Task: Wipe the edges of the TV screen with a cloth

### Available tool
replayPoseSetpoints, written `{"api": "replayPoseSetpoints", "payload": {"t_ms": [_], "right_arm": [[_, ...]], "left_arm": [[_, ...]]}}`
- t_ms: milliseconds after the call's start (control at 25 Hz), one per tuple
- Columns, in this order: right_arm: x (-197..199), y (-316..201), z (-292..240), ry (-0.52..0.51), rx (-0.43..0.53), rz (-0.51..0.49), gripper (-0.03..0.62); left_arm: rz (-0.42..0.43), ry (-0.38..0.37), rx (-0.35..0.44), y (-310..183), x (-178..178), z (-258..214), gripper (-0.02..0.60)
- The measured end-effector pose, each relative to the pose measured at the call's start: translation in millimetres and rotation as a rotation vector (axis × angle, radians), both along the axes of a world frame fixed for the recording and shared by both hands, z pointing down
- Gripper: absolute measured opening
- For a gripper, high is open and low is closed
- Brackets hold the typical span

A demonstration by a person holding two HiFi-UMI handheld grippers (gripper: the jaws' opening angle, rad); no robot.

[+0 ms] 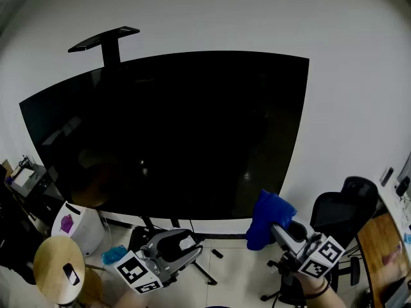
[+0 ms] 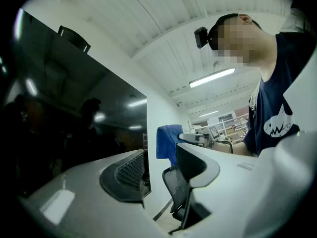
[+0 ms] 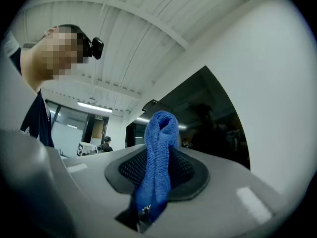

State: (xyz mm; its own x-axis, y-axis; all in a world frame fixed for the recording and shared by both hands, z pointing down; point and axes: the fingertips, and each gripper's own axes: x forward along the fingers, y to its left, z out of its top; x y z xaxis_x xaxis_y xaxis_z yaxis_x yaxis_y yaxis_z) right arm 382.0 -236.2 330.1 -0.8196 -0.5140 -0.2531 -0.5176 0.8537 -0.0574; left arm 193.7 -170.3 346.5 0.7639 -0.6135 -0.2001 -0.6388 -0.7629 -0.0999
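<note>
The right gripper (image 1: 280, 231) is clamping the cloth (image 1: 264, 218) near the TV's (image 1: 173, 133) lower right corner, where edge friction could tug it loose. The left gripper (image 1: 186, 248) is idling open.

Left gripper (image 1: 191, 246) agape (right gripper (image 1: 276, 228) clenched)

I can read no words, brands or numbers anywhere. The only signs are black-and-white square markers. They sit on the left cube (image 1: 137, 273) behind the left claw (image 1: 190, 246), on the right cube (image 1: 324, 256) behind the right claw (image 1: 277, 228), and on a far marker (image 3: 80, 148) left of that claw's tips. The shirt print (image 2: 277, 125) right of the left claw is a white figure with no letters.
</note>
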Motion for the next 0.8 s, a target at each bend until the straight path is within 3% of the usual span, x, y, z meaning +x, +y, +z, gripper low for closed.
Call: {"api": "replayPoseSetpoints", "payload": {"t_ms": [160, 360, 560, 800], "right_arm": [[22, -25, -48, 0.093, 0.139, 0.073, 0.107], [53, -59, -116, 0.136, 0.278, 0.165, 0.108], [84, -92, -185, 0.122, 0.332, 0.225, 0.108], [120, -141, -265, 0.062, 0.312, 0.289, 0.109]], "left_arm": [[-0.004, -0.054, 0.061, -10, 21, -24, 0.193], [0.014, -0.105, 0.111, -25, 44, -50, 0.193], [0.007, -0.147, 0.160, -36, 59, -79, 0.193], [0.013, -0.170, 0.155, -60, 75, -109, 0.193]]}}
